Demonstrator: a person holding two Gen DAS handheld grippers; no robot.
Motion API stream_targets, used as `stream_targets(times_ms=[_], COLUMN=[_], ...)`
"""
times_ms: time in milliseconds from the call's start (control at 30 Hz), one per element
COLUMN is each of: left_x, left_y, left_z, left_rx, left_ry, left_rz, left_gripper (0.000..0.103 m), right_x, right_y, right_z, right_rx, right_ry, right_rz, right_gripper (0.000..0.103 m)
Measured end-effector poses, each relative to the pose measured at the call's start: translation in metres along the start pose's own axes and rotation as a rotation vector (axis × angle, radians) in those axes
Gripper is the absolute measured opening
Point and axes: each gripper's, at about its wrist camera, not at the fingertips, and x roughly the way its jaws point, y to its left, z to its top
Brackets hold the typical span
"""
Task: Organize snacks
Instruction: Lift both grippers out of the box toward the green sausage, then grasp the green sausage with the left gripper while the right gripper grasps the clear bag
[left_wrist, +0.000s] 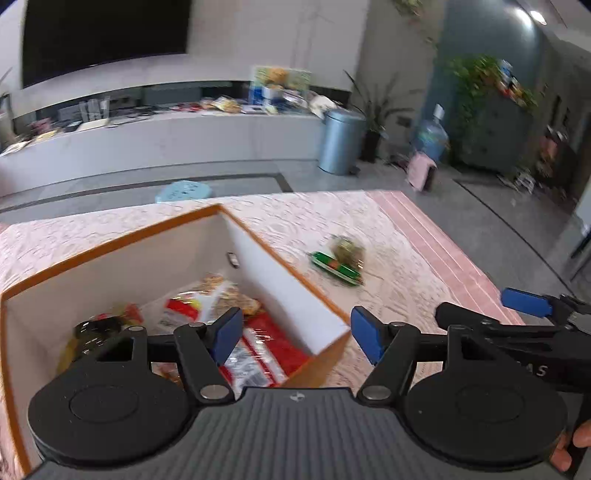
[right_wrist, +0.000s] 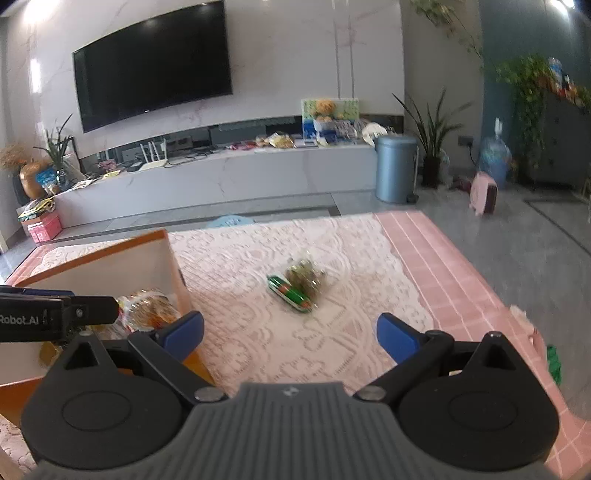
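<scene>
Lying diagonally: green snack packet (right_wrist: 293, 290)

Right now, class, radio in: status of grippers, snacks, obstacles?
Left gripper and right gripper open, empty. Green-striped snack packet alone on pink lace tablecloth. Orange-rimmed box holds others. Path clear.

Bare tablecloth (right_wrist: 258, 332) lies open around the snack packet (right_wrist: 297, 286); the box wall (right_wrist: 173, 273) blocks its left.
</scene>
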Motion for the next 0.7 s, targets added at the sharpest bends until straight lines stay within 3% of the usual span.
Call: stream_targets(times_ms=[333, 433, 700], left_x=[0.035, 0.047, 0.074], left_y=[-0.031, -0.034, -0.020], left_z=[0.007, 0.012, 0.036], left_rx=[0.125, 0.145, 0.147], left_ry=[0.079, 0.106, 0.171], left_rz=[-0.022, -0.028, -0.051], left_gripper=[0.073, 0.070, 0.068], right_x=[0.037, 0.051, 0.096], right_y=[-0.024, -0.027, -0.036], right_z=[-0.008, -0.007, -0.002], right_rx=[-0.011, -0.026, -0.057], right_ry=[0.056, 0.070, 0.131], right_rz=[0.001, 0.008, 0.057], right_gripper=[0.090, 0.079, 0.068])
